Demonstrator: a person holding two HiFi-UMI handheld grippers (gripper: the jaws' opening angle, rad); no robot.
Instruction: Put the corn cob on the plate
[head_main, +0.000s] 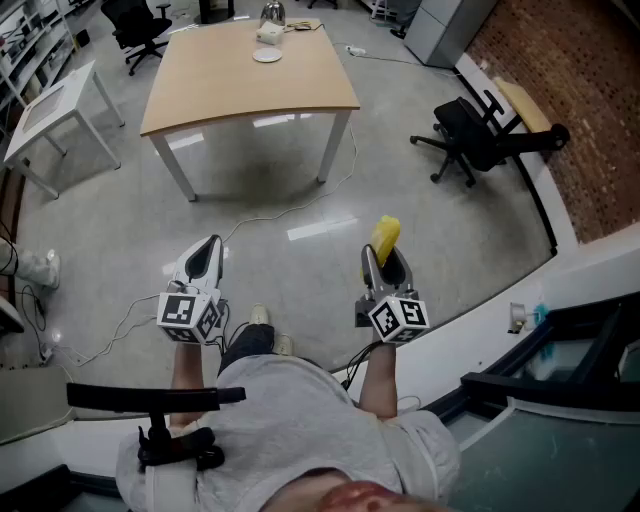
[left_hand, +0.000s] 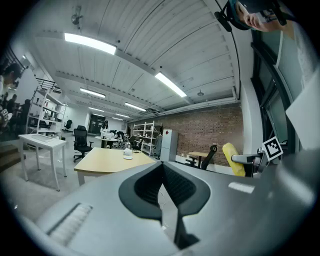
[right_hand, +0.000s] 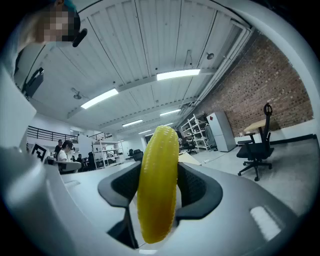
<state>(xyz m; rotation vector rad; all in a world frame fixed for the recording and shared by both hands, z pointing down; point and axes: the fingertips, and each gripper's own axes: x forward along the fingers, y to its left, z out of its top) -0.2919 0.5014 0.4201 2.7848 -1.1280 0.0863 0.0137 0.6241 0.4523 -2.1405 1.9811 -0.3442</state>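
Corn cob (right_hand: 158, 192) upright in right tool (right_hand: 160, 186), long axis vertical

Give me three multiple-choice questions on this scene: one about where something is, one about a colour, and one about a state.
1. Where is the plate?
A. On the wooden table
B. On the floor
C. On an office chair

2. What colour is the corn cob?
A. Green
B. Yellow
C. White

3. What state is the right hand-held gripper in?
A. Open and empty
B. Shut on nothing
C. Shut on the corn cob

Answers:
1. A, the plate sits near the far end of the wooden table in the head view.
2. B, the cob shows yellow in every view.
3. C, its pads press the cob from both sides.
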